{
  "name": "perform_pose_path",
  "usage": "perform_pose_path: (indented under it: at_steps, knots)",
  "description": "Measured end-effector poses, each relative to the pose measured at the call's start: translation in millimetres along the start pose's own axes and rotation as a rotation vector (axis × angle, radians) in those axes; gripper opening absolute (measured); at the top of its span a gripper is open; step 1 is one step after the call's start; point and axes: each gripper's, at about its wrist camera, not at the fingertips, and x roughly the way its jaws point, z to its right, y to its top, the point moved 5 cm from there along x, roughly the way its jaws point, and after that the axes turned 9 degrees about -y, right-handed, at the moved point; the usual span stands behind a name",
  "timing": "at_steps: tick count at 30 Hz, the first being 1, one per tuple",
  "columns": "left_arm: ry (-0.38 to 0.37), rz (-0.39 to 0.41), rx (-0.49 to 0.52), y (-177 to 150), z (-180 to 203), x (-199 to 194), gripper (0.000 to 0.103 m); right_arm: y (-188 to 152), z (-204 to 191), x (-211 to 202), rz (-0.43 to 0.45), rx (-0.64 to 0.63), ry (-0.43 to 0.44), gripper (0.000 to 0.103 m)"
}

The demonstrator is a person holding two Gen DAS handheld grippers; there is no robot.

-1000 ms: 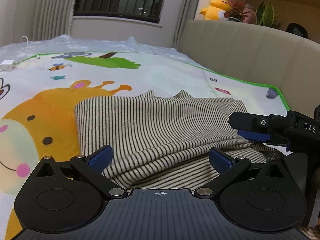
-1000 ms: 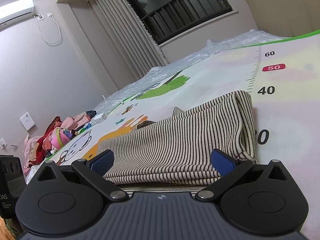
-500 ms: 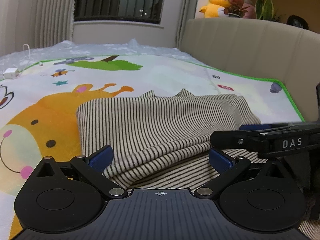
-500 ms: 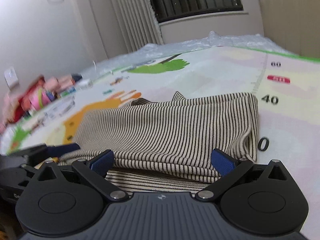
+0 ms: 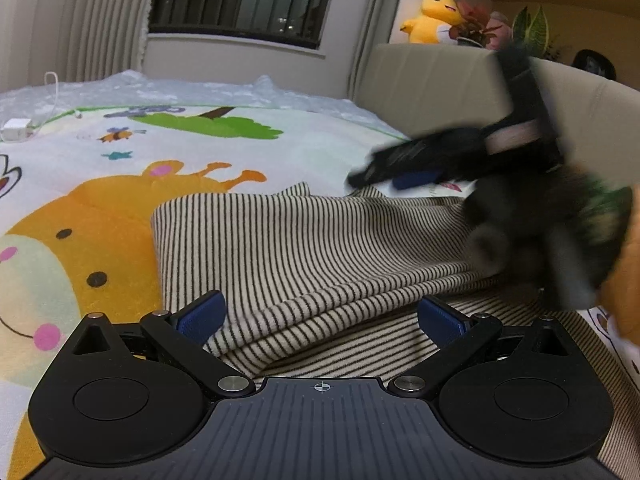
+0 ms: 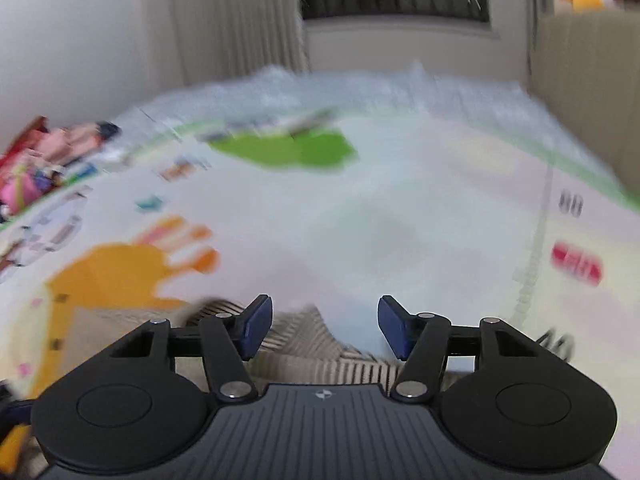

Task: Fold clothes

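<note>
On the cartoon play mat lies a folded, ribbed striped garment. Left tongs spread wide over it; right tongs spread too, empty.

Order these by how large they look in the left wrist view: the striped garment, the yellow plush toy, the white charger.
1. Striped garment, by far the largest.
2. Yellow plush toy, far from the camera, so its real size is unsure.
3. White charger, smallest.

Left claw: level and low, blue pads spread wide, nothing between them. Right claw: pads parted at a narrower gap, empty; from the left wrist view, motion-blurred, raised at upper right, tips pointing left.
</note>
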Motion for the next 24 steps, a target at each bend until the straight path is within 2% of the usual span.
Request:
perform_pose_path:
  at_steps: [1, 3, 5, 8, 10, 14, 18, 21, 24]
  knots:
    - [0.0, 0.0, 0.0, 0.0, 0.1, 0.2, 0.103, -6.3, 0.8, 11.8, -0.026, 0.014, -0.008, 0.059]
    - [-0.001, 0.001, -0.003, 0.2, -0.6, 0.6, 0.103, -11.3, -1.9, 9.0, 0.015, -0.012, -0.015, 0.056]
    - [-0.002, 0.004, -0.007, 0.9, -1.8, 1.1, 0.103, -13.0, -6.0, 3.3, 0.021, -0.042, 0.002, 0.024]
    - [-0.018, 0.027, -0.031, 3.4, -4.7, -4.2, 0.103, -15.7, -11.5, -9.5, 0.043, -0.091, -0.008, 0.014]
    - [-0.039, 0.048, -0.103, 9.3, -11.6, -16.9, 0.103, -14.0, -9.7, -31.1, 0.072, -0.075, 0.019, 0.007]
    - [-0.044, 0.144, -0.223, 31.5, -24.8, -62.9, 0.103, -16.9, 3.5, -113.0, 0.156, -0.014, 0.15, 0.007]
    - [-0.047, 0.243, -0.217, 58.8, -21.2, -105.0, 0.103, -56.6, 8.6, -173.8, 0.141, -0.007, 0.219, 0.006]
    - [-0.046, 0.245, -0.183, 65.9, -9.6, -112.8, 0.103, -96.0, 10.0, -200.8, 0.094, -0.012, 0.232, 0.006]
    - [-0.063, 0.211, -0.175, 58.9, 2.3, -102.6, 0.103, -137.3, 6.4, -211.5, 0.066, -0.035, 0.2, 0.007]
